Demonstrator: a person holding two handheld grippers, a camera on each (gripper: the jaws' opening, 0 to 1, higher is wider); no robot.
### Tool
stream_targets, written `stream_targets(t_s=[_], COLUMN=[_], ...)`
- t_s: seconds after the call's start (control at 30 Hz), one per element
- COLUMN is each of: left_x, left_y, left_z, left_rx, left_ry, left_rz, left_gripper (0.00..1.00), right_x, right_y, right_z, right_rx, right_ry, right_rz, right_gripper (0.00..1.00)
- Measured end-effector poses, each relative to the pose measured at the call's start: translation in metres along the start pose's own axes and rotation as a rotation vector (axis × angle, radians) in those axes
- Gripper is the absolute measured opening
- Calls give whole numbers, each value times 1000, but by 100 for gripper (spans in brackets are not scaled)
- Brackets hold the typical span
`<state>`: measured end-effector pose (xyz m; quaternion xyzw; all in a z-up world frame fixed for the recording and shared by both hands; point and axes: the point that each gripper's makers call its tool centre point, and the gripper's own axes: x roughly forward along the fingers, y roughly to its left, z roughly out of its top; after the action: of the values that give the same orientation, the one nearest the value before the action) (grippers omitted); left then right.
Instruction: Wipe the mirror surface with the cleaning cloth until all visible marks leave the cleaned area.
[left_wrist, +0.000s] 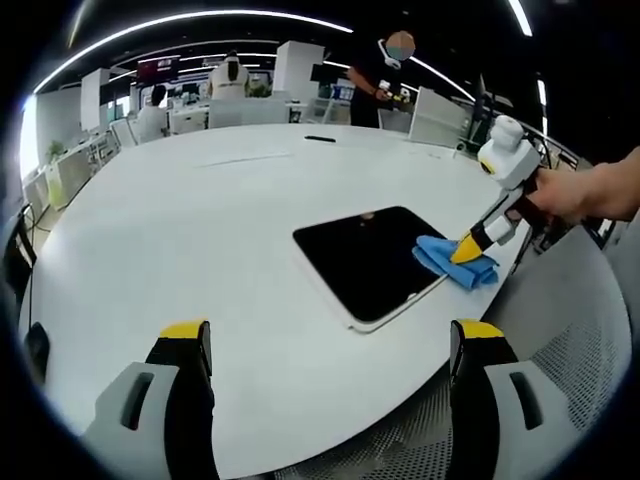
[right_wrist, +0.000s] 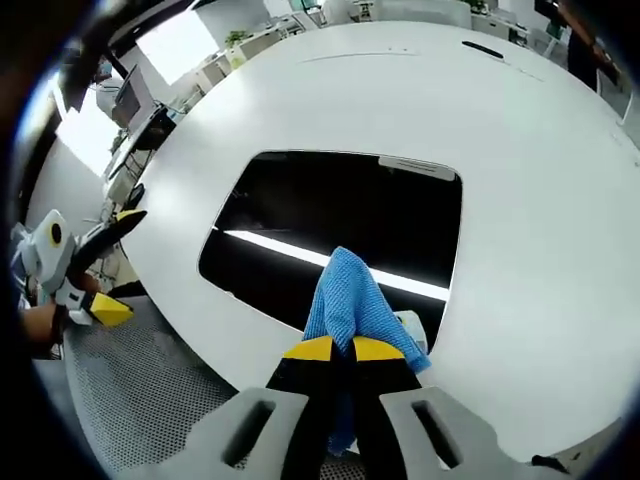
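A dark rectangular mirror (left_wrist: 370, 260) with a white frame lies flat on the white table (left_wrist: 200, 220). My right gripper (left_wrist: 467, 250) is shut on a blue cleaning cloth (left_wrist: 455, 262) that rests on the mirror's right corner. In the right gripper view the cloth (right_wrist: 348, 300) rises from between the shut jaws (right_wrist: 335, 350) onto the near edge of the mirror (right_wrist: 340, 220), which reflects a bright ceiling strip. My left gripper (left_wrist: 330, 335) stands open over the table's near edge, short of the mirror; it also appears at the left of the right gripper view (right_wrist: 105, 265), held by a hand.
Grey mesh chairs (left_wrist: 570, 330) sit at the table's near edge. A thin black object (left_wrist: 320, 139) lies at the far side of the table. A person (left_wrist: 380, 70) stands beyond it, among desks and chairs.
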<state>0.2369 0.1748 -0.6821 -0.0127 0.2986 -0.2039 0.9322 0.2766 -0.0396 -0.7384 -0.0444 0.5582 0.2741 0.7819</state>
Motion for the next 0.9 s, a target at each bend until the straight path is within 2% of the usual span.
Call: stream_targets(t_s=[0.9], left_x=[1], left_y=[4], left_z=[0], left_rx=[-7], left_ry=[-11], left_rz=[8], left_gripper=[99], right_x=[-8], right_y=[-18], right_z=[-5], right_rx=[12], right_ry=[3], right_rz=[-19], right_gripper=[0])
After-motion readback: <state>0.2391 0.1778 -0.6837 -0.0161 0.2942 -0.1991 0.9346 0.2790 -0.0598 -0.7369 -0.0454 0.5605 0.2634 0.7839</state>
